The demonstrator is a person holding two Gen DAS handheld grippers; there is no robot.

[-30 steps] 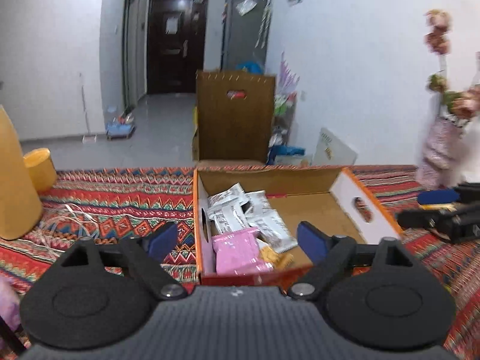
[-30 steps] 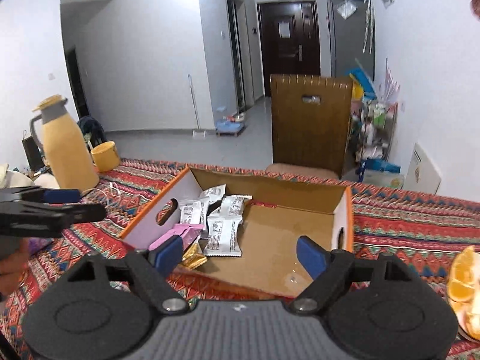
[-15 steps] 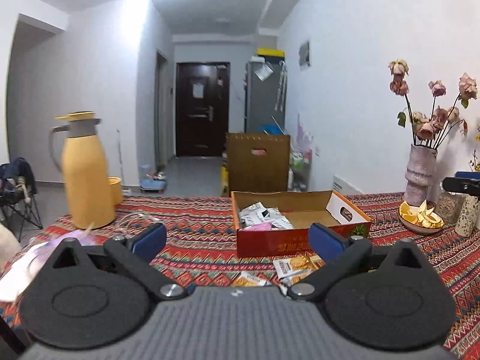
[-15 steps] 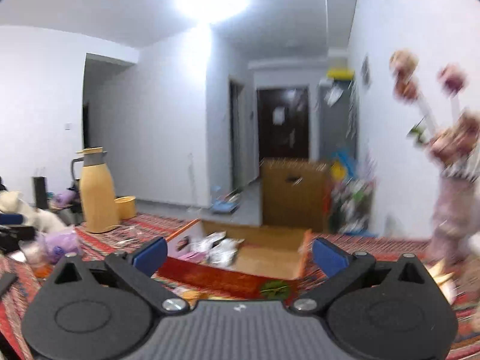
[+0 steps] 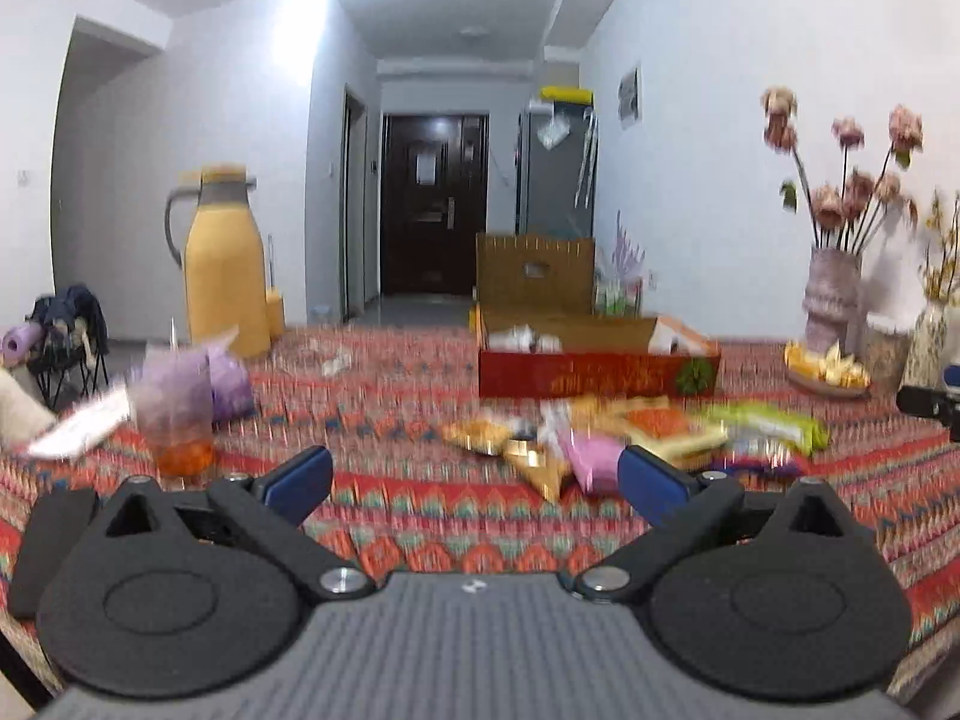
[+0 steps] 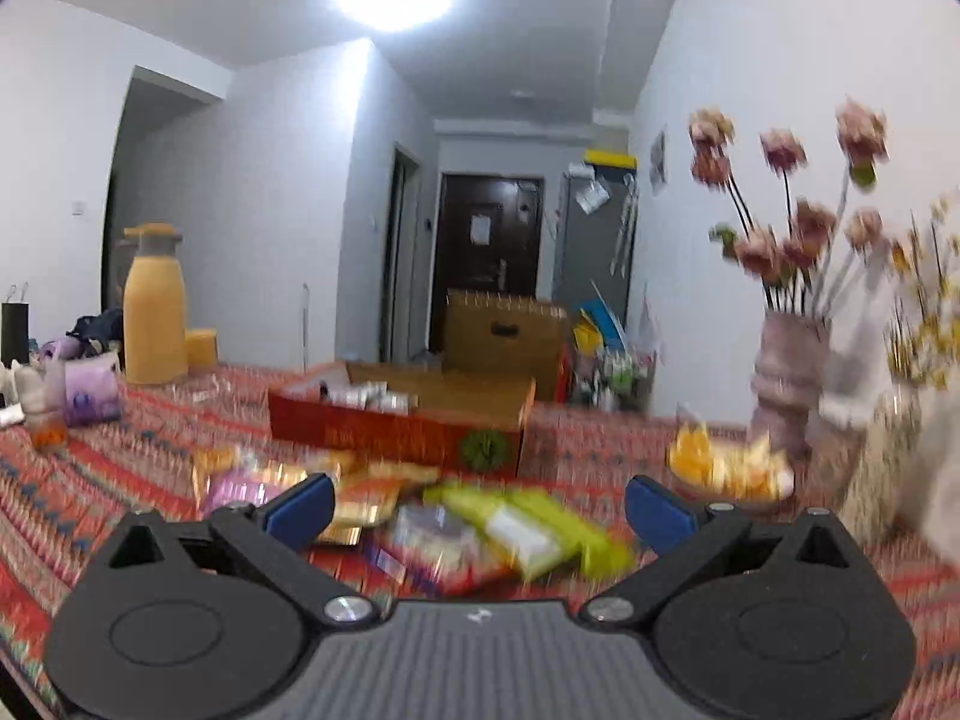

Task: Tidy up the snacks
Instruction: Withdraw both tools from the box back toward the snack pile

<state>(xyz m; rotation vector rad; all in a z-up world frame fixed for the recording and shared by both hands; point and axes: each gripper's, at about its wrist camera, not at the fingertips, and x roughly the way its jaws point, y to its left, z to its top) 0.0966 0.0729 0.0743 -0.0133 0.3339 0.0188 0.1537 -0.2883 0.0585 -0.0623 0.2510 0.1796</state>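
White walls and a dark door at the end of a hallway stand behind a table (image 5: 420, 510) spread with a red patterned cloth, which fills the lower half of both wrist views. On it, toward the far side, sits an open red cardboard box (image 5: 600, 372) with a few pale packets inside against its left end. A tall yellow jug (image 5: 225, 276) stands at the far left of the table, and a pale vase of dried pink flowers (image 5: 831, 300) at the far right, with a dish of orange pieces (image 5: 828, 369) just beside it. In front of the box lies a loose, blurred heap of snacks (image 6: 456, 528): a long green packet (image 6: 534, 531), gold and orange wrappers, and a pink packet (image 5: 591, 462). A purple bag (image 5: 225, 381) and a clear cup with orange in its bottom (image 5: 177, 426) sit near the jug. The left gripper (image 5: 474, 480) has its jaws spread wide with nothing between them, above bare cloth short of the heap. The right gripper (image 6: 477, 507) is likewise wide apart and empty, the snack heap showing between its blue fingers; both pairs of jaws have just been opening
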